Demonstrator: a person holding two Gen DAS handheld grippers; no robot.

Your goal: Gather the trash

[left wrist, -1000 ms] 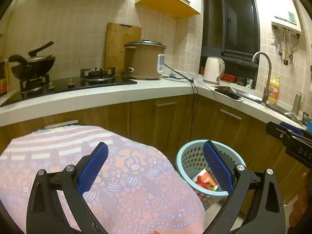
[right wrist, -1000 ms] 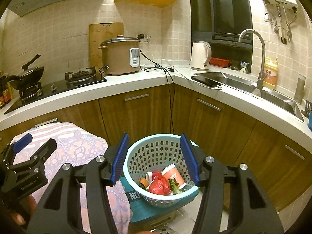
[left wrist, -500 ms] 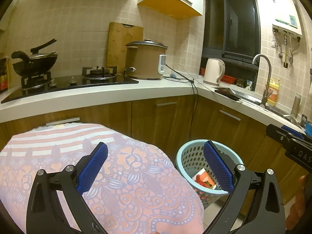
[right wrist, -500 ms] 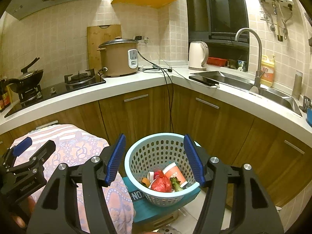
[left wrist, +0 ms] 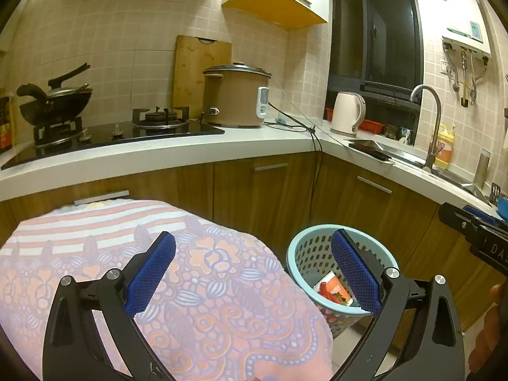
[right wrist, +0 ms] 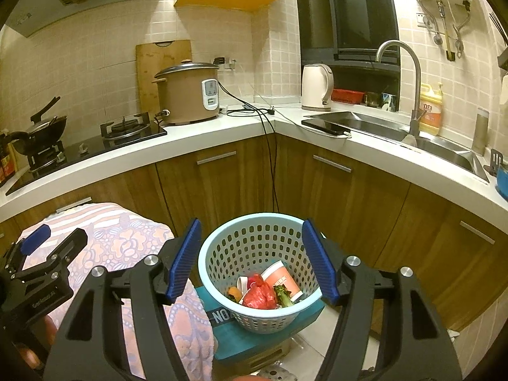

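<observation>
Item 1: my right gripper (right wrist: 252, 262), jaws spread wide, nothing between the blue pads (right wrist: 185, 260); it hangs above and just short of the basket

Item 2: light-blue perforated basket (right wrist: 254, 238), directly ahead of and below my right gripper, resting on a teal box (right wrist: 244, 336). Contents: red plastic bag (right wrist: 260, 297), orange-and-white paper cup (right wrist: 282, 281), green vegetable scrap (right wrist: 284, 297), small orange piece (right wrist: 235, 292)

Item 3: my left gripper (left wrist: 252, 273), jaws spread wide, empty, held over a floral patterned cloth (left wrist: 203, 285); the basket (left wrist: 309, 254) sits behind its right finger

Item 4: background, beyond both grippers: brown rice cooker (right wrist: 190, 93), white kettle (right wrist: 316, 87), wok (left wrist: 55, 101), sink (right wrist: 381, 127)
</observation>
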